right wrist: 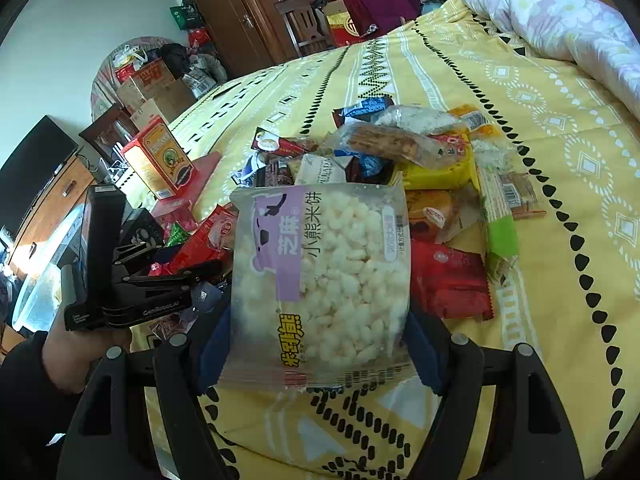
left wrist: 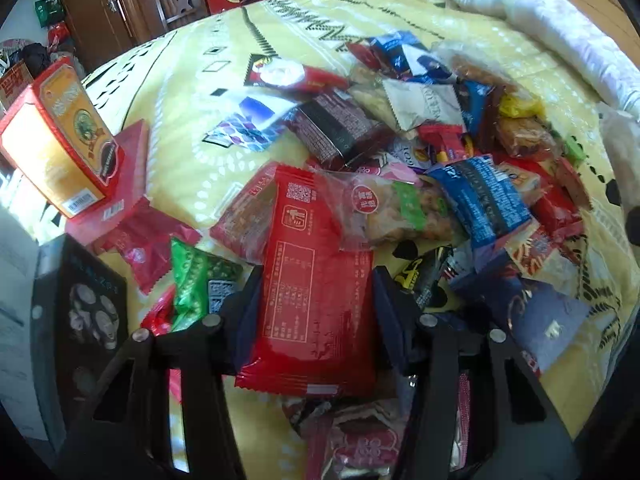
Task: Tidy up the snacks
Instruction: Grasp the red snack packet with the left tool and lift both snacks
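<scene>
On the yellow patterned bedsheet (right wrist: pixel 520 160), snack pile (left wrist: pixel 420 140) heaped mid-bed, rumpled quilt (right wrist: pixel 560 12) behind, wardrobe further back. Right gripper (right wrist: pixel 316 344) clamped on rice-cracker bag (right wrist: pixel 332 264): light, crinkly, brittle inside, hold the edges. Left gripper (left wrist: pixel 316 312) pinching red packet (left wrist: pixel 316 280): thin, slick film, probably slips.

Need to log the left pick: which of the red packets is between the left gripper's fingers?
The big flat red packet with the white-lined table printed on its back. It lies between the left gripper fingers; the other red ones lie outside them.
</scene>
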A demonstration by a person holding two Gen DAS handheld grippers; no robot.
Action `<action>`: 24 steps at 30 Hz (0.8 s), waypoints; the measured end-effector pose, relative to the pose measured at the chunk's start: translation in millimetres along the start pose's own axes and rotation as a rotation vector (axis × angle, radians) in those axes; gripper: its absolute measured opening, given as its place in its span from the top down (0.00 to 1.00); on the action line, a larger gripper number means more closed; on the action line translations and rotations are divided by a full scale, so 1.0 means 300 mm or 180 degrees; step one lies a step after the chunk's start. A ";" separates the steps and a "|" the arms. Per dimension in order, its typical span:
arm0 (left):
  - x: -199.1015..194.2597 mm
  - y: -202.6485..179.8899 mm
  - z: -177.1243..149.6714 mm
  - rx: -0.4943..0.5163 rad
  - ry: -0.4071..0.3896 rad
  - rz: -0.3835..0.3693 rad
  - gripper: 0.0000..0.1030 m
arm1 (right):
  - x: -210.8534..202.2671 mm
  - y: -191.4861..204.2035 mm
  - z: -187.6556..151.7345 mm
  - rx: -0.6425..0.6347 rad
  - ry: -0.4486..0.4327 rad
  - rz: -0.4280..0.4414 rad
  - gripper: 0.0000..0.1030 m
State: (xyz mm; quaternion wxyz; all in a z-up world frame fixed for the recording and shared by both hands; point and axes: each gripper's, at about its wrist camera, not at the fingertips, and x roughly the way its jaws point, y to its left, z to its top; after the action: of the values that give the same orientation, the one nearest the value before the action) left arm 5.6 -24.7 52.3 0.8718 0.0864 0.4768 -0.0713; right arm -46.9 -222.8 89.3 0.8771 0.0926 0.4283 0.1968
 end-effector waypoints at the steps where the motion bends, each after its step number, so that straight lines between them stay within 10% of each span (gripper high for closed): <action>1: -0.019 0.006 -0.004 -0.0020 -0.0028 0.0001 0.49 | -0.007 0.006 0.001 -0.0016 -0.0022 0.0005 0.23; 24: -0.567 0.272 -0.002 -0.0605 -0.1047 0.0214 0.49 | -0.115 0.266 0.156 -0.0515 -0.0388 0.0161 0.23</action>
State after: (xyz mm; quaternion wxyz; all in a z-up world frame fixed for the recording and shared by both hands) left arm -69.1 62.1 202.1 0.9441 0.0067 0.3293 -0.0099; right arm -50.3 -164.9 169.2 0.9009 0.0441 0.3544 0.2468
